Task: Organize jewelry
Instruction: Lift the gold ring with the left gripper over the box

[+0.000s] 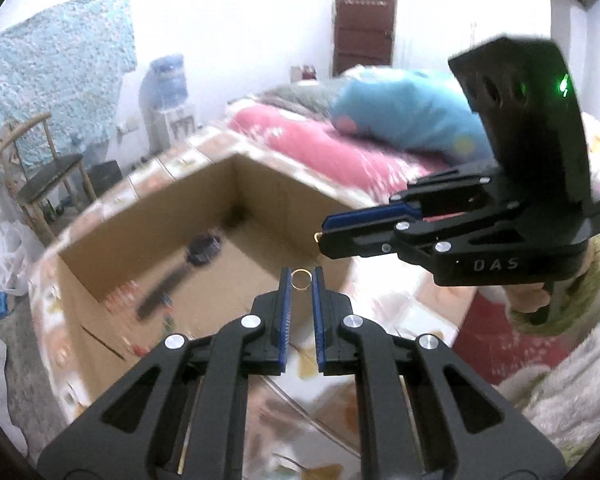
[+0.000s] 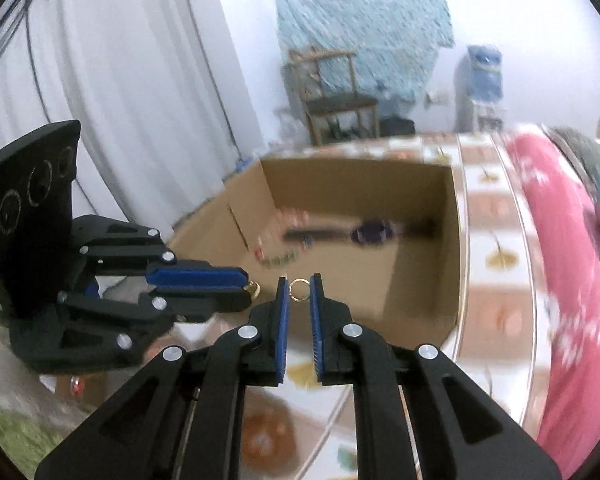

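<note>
My left gripper [image 1: 301, 279] is shut on a small gold ring [image 1: 301, 279], pinched between its blue pads. In the right wrist view my right gripper [image 2: 300, 289] is likewise shut on a second gold ring [image 2: 299, 289]. Each gripper appears side-on in the other's view: the right gripper [image 1: 323, 236] with a gold glint at its tip, and the left gripper [image 2: 252, 290] too. Both hang over the near edge of an open cardboard box [image 1: 236, 184] holding a dark purple bracelet [image 1: 204, 249] and other blurred jewelry [image 2: 284, 236].
The box [image 2: 456, 240] stands on a table with a patterned cloth [image 1: 404, 304]. A bed with a pink blanket [image 1: 324, 148] and blue pillow lies behind. A wooden chair [image 1: 40, 168], a water dispenser [image 1: 168, 96] and a white curtain [image 2: 120, 80] line the walls.
</note>
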Demonstrator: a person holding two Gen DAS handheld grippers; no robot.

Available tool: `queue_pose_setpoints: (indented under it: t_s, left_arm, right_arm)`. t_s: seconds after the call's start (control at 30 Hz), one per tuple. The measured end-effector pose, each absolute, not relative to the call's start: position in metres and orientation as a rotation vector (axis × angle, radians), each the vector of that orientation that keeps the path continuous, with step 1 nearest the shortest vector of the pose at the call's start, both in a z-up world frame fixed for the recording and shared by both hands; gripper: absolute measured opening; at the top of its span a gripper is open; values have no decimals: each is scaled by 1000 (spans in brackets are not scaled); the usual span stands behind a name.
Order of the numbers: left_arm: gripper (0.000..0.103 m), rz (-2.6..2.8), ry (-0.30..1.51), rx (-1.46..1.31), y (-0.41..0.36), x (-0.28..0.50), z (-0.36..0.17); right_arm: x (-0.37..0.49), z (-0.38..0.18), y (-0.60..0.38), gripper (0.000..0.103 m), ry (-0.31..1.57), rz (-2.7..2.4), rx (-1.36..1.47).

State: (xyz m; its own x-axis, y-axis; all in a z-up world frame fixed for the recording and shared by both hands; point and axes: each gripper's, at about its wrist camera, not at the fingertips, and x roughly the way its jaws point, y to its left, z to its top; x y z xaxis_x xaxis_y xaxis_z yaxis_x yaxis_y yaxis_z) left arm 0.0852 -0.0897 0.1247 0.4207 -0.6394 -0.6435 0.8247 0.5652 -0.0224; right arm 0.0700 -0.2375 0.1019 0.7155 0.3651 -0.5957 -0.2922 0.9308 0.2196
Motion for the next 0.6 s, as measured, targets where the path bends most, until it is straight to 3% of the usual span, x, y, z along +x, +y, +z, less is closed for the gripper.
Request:
queue_pose_setpoints:
  t_s: [0.1, 0.37, 0.6]
  left_arm:
    - [9, -881, 674, 352, -91, 117, 127]
    - [9, -895, 1037, 366, -121, 225, 78]
    - [10, -852, 1152, 431, -143, 255, 42]
  right_arm:
    - [110, 100, -241, 11, 727, 404, 127]
    - [197, 64, -245, 11, 980, 398, 113]
    - [223, 45, -250, 11, 1063, 372, 111]
